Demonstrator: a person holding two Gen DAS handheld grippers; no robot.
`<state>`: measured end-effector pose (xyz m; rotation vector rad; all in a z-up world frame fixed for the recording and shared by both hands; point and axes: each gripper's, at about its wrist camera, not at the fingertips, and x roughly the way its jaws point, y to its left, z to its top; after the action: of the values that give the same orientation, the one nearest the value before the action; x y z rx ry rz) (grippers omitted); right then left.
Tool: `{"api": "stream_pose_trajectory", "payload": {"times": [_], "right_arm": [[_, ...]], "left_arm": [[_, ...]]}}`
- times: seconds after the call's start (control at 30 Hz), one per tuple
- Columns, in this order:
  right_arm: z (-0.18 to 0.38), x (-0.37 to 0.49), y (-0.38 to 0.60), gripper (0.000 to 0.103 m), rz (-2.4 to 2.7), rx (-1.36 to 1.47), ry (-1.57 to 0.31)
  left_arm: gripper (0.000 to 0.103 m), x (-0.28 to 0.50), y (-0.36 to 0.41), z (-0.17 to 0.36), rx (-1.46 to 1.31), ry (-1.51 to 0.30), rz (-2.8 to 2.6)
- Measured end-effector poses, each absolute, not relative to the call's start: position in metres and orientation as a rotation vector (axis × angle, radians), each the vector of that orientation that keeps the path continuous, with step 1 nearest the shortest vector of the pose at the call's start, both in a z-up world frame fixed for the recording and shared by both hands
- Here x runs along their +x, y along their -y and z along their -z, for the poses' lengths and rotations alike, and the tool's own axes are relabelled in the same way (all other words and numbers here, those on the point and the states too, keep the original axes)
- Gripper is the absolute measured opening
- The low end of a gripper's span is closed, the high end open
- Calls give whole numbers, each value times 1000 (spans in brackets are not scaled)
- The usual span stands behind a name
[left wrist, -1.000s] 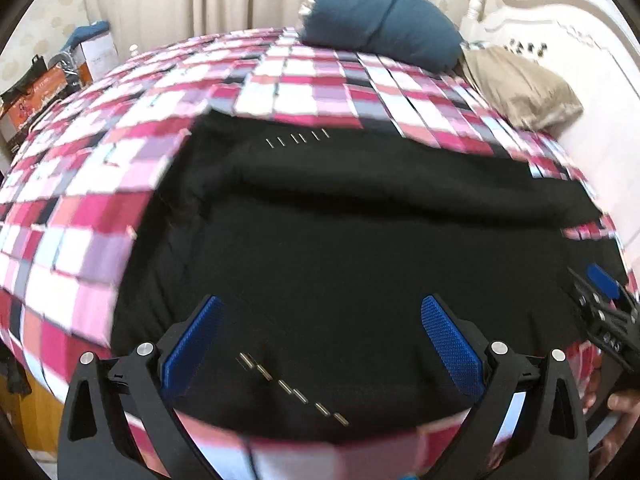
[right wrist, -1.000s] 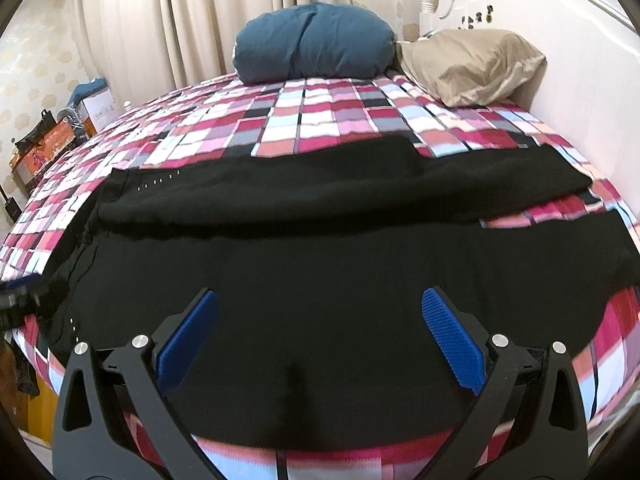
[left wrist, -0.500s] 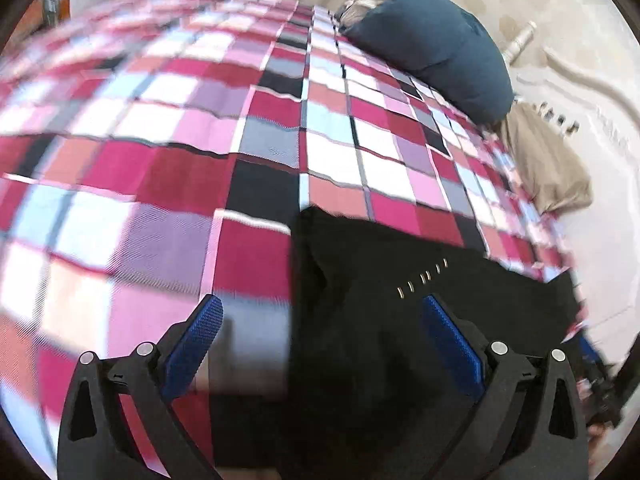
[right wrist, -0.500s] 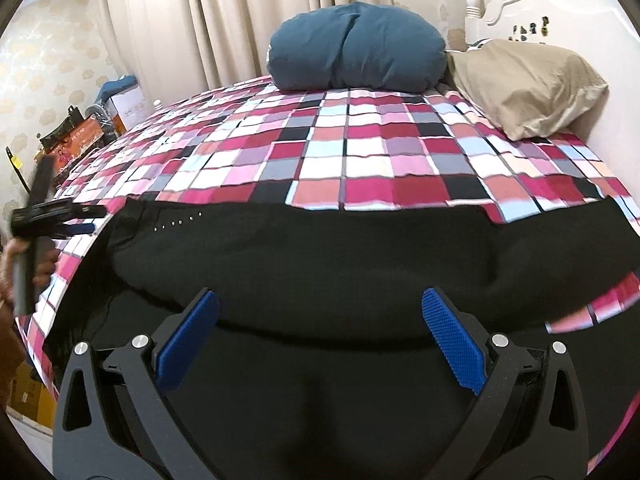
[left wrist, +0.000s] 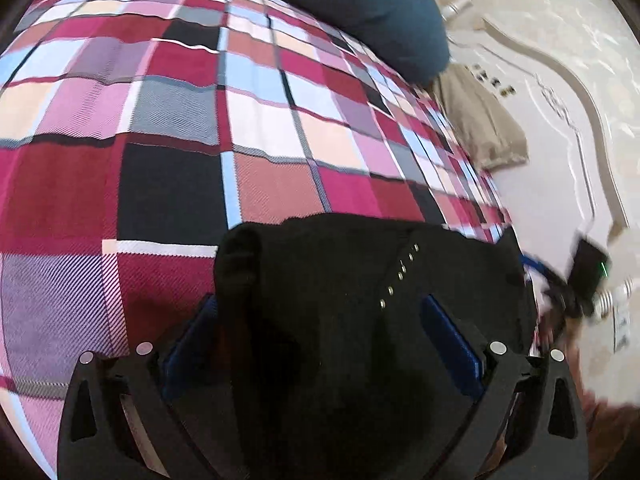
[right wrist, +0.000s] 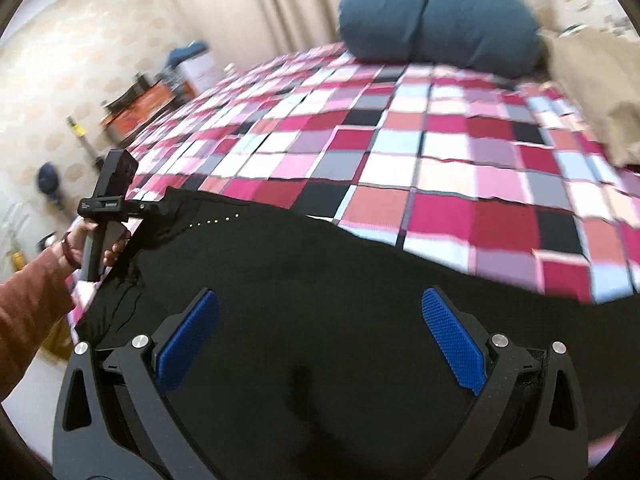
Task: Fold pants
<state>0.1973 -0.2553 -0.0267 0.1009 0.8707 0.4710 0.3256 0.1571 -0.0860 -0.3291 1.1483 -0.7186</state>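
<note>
Pants [left wrist: 340, 320], black, lay across the near part of the plaid bedspread [left wrist: 160, 120] in the left wrist view, one end bunched into a rounded lump just ahead of the left gripper [left wrist: 320, 328]. A short row of pale studs ran across the cloth there. Its blue pads [left wrist: 452, 344] stood wide apart, with black cloth filling the space between them; whether the cloth was lifted into that gap or merely lying under it could not be told, and nothing looked pinched. A blue pillow [left wrist: 372, 12] and a tan pillow [left wrist: 480, 128] sat far up the bed by the white headboard [left wrist: 580, 128].

From the right wrist view the pants [right wrist: 360, 300] stretched as a long dark band along the near edge of the bedspread [right wrist: 440, 152], studs at the far left end, where the left gripper [right wrist: 148, 210], held in a hand [right wrist: 100, 240], met the cloth. The right gripper [right wrist: 320, 340] hovered over the middle of the garment, pads [right wrist: 452, 340] spread wide and holding nothing.

Judging by the lie of the cloth, one lengthwise fold seemed already made; the crosswise folds appeared not yet done.
</note>
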Motion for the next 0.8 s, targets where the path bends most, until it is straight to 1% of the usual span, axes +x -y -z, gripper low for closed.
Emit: {"api": "stream_pose_trajectory", "payload": {"times": [0.07,0.1,0.13,0.17,0.2,0.23,0.3,0.37,0.43,0.47,0.5,0.57,0.8], "right_arm": [[36,232,264,101,-510,62,-926],[40,243,266,101,-526,43,-949],[46,258,266,101,-531,8,-979],[52,268,266,101,-544,-19,-1003],[57,276,264,98,-567,-36,-1025],[65,286,261,94,-592,-56,-1058],[77,298,255,62,-616,-91,-1117],[91,305,249,57,-615,-139,-1179],[90,304,244,32,-624,-190,-1182],[88,304,244,6,-644,-177,-1193],[83,303,247,7,-683,-113,-1208],[73,293,246,7,-660,-146,-1166],[22,215,235,7,-604,-265,-906]], "left_arm": [[98,332,-160,84,-387,-1174,688],[96,335,-160,83,-417,-1176,670],[63,336,-156,81,-421,-1166,687],[18,334,-152,81,-392,-1171,693],[8,336,-144,85,-332,-1201,660],[8,337,-142,89,-300,-1224,640],[8,339,-138,93,-259,-1237,634],[7,341,-140,92,-265,-1235,638],[7,340,-141,91,-261,-1230,641],[6,338,-141,89,-251,-1218,642],[6,337,-141,87,-239,-1207,640],[6,332,-144,79,-241,-1164,650],[6,294,-170,34,-319,-979,764]]}}
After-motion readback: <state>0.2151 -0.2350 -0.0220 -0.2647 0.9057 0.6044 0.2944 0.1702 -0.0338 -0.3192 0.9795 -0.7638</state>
